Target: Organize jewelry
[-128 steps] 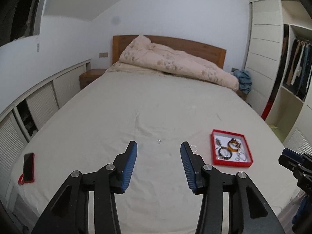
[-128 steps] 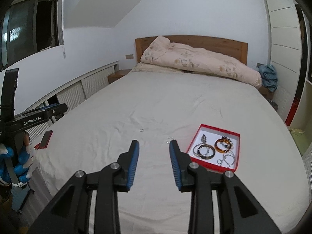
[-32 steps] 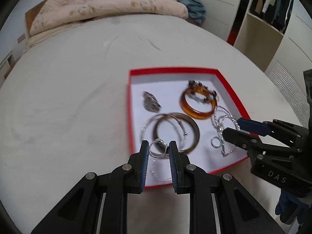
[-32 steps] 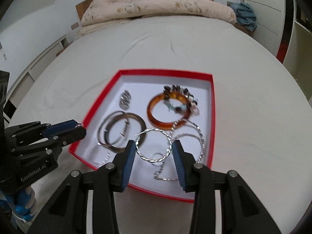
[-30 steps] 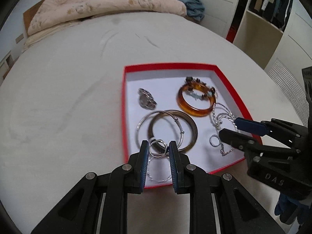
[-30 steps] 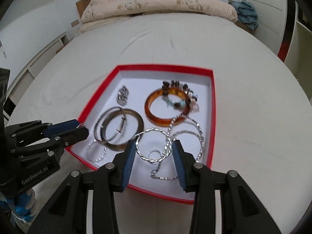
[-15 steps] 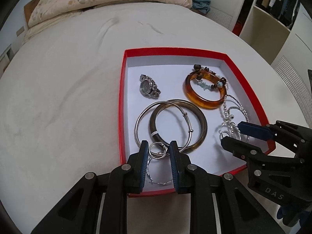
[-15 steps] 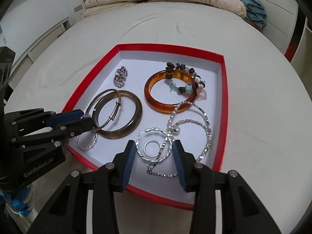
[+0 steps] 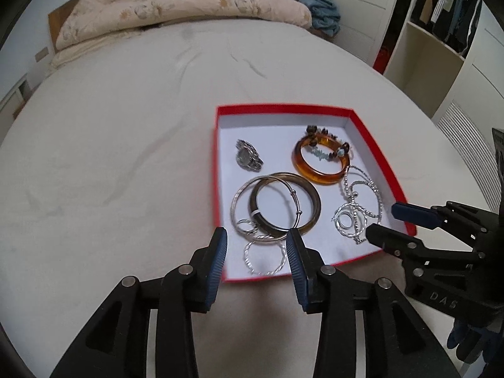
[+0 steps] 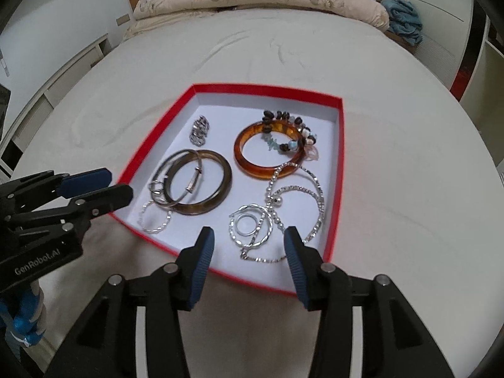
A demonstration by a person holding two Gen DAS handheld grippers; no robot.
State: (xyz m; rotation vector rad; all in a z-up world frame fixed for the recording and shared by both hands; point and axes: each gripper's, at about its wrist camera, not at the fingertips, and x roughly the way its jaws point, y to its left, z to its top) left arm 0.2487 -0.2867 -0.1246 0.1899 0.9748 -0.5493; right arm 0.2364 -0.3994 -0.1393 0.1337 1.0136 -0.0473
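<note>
1. Red walls go all round the tray (image 9: 371, 145), and its floor is white. It sits on the big cream bed (image 9: 126, 132).
2. At 9 o'clock in the tray, seen from the left wrist, lies a little silver watch (image 9: 248, 159).
3. Below the watch, at about 7 o'clock, a thin silver bangle (image 9: 241, 203) and a dark brown bangle (image 9: 310, 198) lie together, one over the other.
4. A small silver ring (image 9: 246, 226) touches the near edge of the silver bangle.
5. A twisted silver hoop (image 9: 264, 258) lies at 6 o'clock, close to the near red wall.
6. At 1 o'clock sits an orange bangle (image 9: 318, 174) with a bead bracelet (image 9: 327, 149) lying across it.
7. At 4 o'clock some shiny silver hoops and a chain (image 9: 359, 208) are in a pile, with a small plain ring (image 10: 248, 223) in the middle.
8. The left gripper (image 9: 255, 253) hangs over the near left corner of the tray. Its jaws are opening and hold nothing. The twisted hoop lies between them, lower down.
9. The right gripper (image 10: 249, 245) hangs over the near right part of the tray. Its jaws are opening too and hold nothing. The pile of silver hoops lies just ahead of its blue tips.
</note>
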